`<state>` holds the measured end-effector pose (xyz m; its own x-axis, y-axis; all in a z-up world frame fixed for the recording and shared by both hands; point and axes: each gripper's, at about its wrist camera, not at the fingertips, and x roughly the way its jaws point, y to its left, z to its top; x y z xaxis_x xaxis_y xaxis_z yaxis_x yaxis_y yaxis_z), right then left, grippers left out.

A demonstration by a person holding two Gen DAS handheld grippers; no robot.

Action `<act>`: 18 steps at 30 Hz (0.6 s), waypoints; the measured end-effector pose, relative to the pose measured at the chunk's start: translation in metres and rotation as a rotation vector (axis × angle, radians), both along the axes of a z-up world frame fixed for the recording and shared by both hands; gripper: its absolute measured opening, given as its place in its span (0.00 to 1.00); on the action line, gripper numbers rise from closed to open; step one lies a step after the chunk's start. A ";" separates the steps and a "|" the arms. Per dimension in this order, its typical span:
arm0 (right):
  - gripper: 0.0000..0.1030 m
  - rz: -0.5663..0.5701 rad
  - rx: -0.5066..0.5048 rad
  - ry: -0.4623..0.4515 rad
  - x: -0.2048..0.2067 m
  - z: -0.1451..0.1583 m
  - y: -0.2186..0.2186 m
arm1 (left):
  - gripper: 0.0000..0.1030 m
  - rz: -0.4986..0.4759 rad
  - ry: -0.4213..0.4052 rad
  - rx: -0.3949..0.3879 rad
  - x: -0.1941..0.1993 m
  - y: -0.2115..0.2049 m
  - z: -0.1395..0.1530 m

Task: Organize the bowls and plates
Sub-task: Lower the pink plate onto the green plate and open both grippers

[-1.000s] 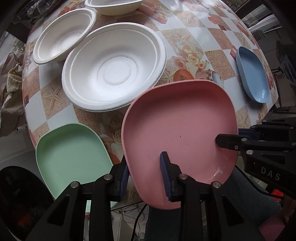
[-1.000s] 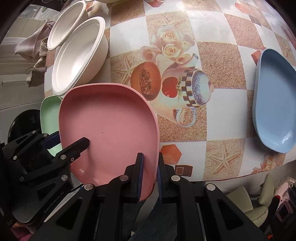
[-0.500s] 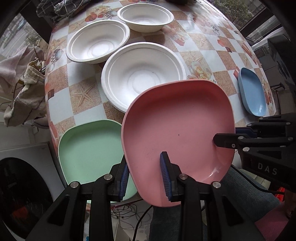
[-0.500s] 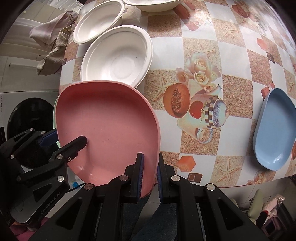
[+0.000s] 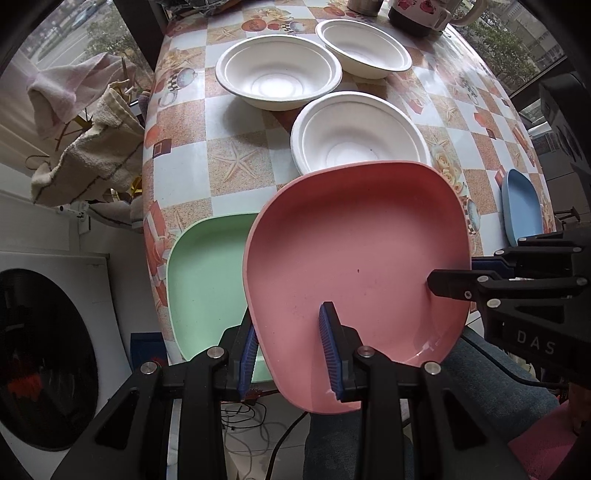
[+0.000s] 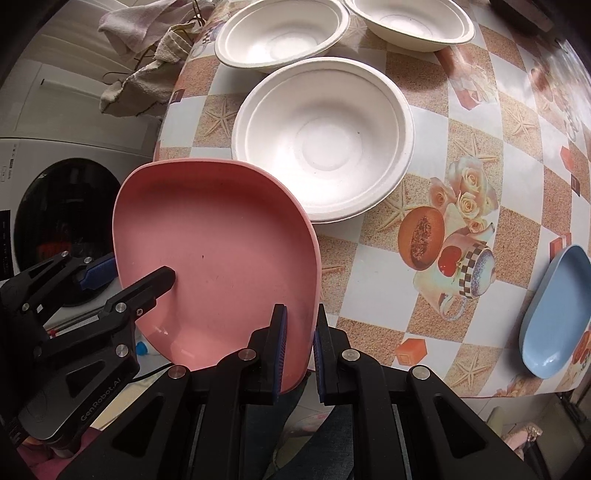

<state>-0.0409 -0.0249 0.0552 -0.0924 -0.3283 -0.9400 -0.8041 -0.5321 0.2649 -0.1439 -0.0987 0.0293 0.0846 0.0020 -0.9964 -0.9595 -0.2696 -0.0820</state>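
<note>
Both grippers hold one pink plate above the table's near edge. My left gripper is shut on its near rim, and my right gripper clamps its right rim. In the right wrist view, my right gripper pinches the pink plate and my left gripper grips its left side. A green plate lies on the table, partly under the pink one. Three white bowls sit beyond. A blue plate rests at the right edge.
The patterned tablecloth covers the table. Cloths hang off its left side above a washing machine. A dark jug stands at the far edge. A person's trouser leg is below the pink plate.
Both grippers rolled and rose a little with the pink plate. It moved left, now overlapping the green plate. The far bowls and the cloths have come into view.
</note>
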 end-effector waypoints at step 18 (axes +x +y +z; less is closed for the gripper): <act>0.16 0.096 -0.089 0.028 -0.049 -0.062 0.030 | 0.34 0.159 0.066 -0.010 -0.023 -0.006 -0.062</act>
<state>-0.0895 0.0047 -0.0068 -0.0823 -0.4187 -0.9044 -0.7420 -0.5801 0.3360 -0.1672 -0.1050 -0.0328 0.0186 0.0003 -0.9998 -0.9078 -0.4190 -0.0170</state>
